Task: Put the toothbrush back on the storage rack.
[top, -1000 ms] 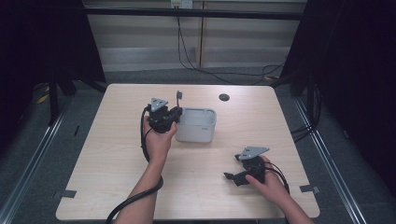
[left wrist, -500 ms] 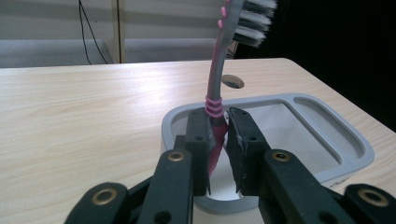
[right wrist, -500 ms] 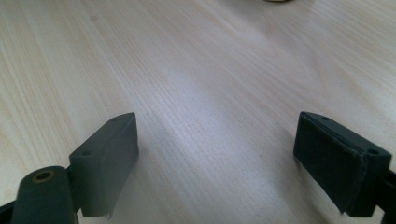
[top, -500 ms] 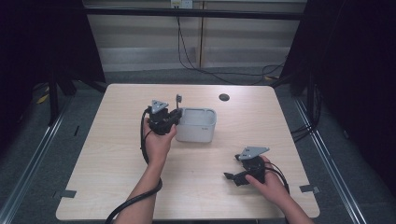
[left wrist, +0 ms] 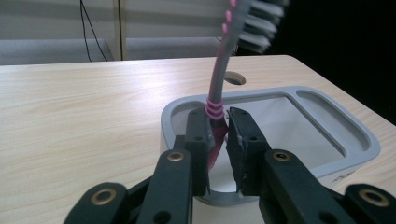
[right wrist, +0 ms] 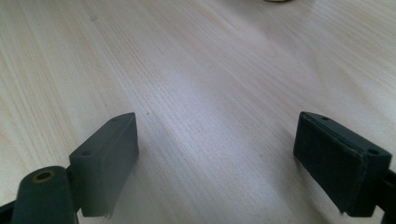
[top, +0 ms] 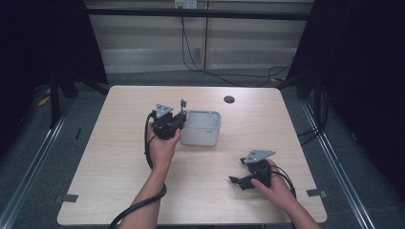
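left gripper (left wrist: pixel 218 135): fingers clamped on toothbrush (left wrist: pixel 219 79), held upright at frame centre, over near rim of grey tray (left wrist: pixel 336 126).
right gripper (right wrist: pixel 217 161): fingers spread, empty, low over bench (top: pixel 119 157), lower right.
progress: brush picked up; likely still to be placed in tray.

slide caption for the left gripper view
Left gripper clamps a pink toothbrush upright over a grey tray.

I can read no words or numbers anywhere. The grey tray (left wrist: pixel 289 140) by my left hand carries a small dark mark on its side. It is too blurred to read.
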Demonstrator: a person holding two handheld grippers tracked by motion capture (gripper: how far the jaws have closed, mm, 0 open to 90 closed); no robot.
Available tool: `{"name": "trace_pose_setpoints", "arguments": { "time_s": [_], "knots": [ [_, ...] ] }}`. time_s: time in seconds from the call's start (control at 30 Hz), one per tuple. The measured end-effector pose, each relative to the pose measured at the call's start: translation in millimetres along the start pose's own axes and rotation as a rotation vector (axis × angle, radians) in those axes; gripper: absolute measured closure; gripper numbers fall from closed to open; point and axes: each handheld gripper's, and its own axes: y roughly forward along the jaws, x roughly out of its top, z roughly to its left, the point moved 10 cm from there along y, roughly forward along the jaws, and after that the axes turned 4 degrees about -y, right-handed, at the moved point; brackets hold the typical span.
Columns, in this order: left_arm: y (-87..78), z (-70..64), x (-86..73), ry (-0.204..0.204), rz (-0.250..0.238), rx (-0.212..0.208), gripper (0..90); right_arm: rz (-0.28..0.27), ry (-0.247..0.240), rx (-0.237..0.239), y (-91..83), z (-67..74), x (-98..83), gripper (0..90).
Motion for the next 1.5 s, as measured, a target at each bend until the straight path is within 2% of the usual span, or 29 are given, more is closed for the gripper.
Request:
{"name": "trace_pose_setpoints", "arguments": {
  "time_s": [0.5,0.7,1.07,1.17,1.37,1.5],
  "knots": [
    [-0.6,-1.0,-0.9,0.013,0.005,0.004,77.9,0.000,0.000,0.001,0.0,0.0,0.0,13.5],
    [-2.3,0.5,-0.7,0.012,-0.001,0.003,74.7,0.000,0.000,0.000,0.0,0.0,0.0,13.5],
    [-9.4,4.6,7.4,0.038,-0.032,0.010,60.9,0.000,0.000,0.000,0.0,0.0,0.0,13.4],
    [-10.1,4.6,8.1,0.044,-0.033,0.007,52.4,0.000,-0.001,0.000,0.0,0.0,0.0,13.4],
    [-9.6,5.9,5.5,0.042,0.001,-0.003,40.2,0.000,0.000,0.000,0.0,0.0,0.0,13.4],
    [-10.6,5.4,3.9,0.044,0.013,-0.019,36.1,0.000,-0.001,0.000,0.0,0.0,0.0,13.5]
  ]
}}
